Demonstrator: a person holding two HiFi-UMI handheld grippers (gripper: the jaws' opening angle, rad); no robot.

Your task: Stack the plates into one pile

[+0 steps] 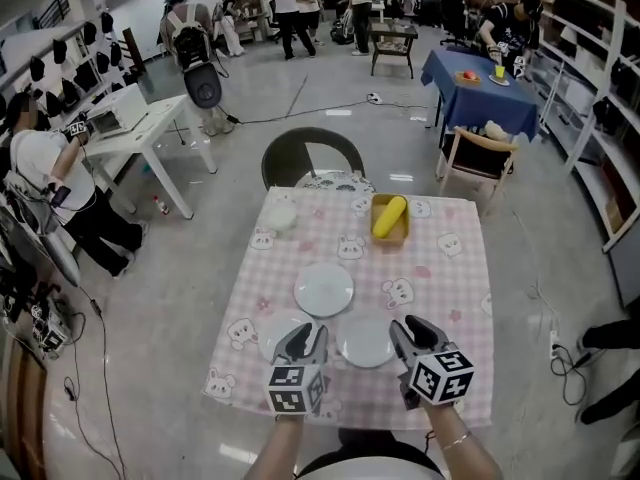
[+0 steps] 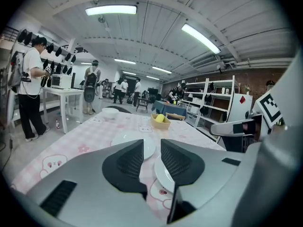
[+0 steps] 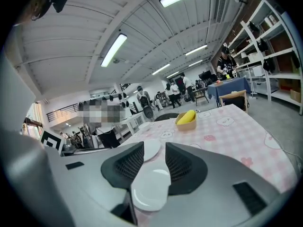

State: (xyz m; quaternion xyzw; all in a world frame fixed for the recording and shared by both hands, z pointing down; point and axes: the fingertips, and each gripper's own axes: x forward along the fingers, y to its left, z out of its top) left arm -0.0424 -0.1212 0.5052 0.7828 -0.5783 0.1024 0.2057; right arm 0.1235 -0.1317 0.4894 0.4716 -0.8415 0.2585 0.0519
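The big surface in front of me is wearing a pink checked cloth with little animal faces on it. A dark round-backed chair is standing at its far side.

I am holding my left claw and my right claw side by side over the near part of the surface, both pointing away from me and a little down. In the left gripper view my left claw is standing apart, with nothing pinched in it. In the right gripper view my right claw is standing apart too, and it is not squeezing anything.

Three white plates are lying flat on the cloth, each on its own. The middle plate is sitting farther out, between the lines of my two claws. The right plate is lying near me, just beside my right claw, and it is showing down in the gap of that claw. The left plate is lying near me as well, and my left claw is covering its right edge. I cannot tell if it is touching.

A yellow basket is sitting at the far side, and a white bowl is sitting to its left. A banana is lying in the basket.
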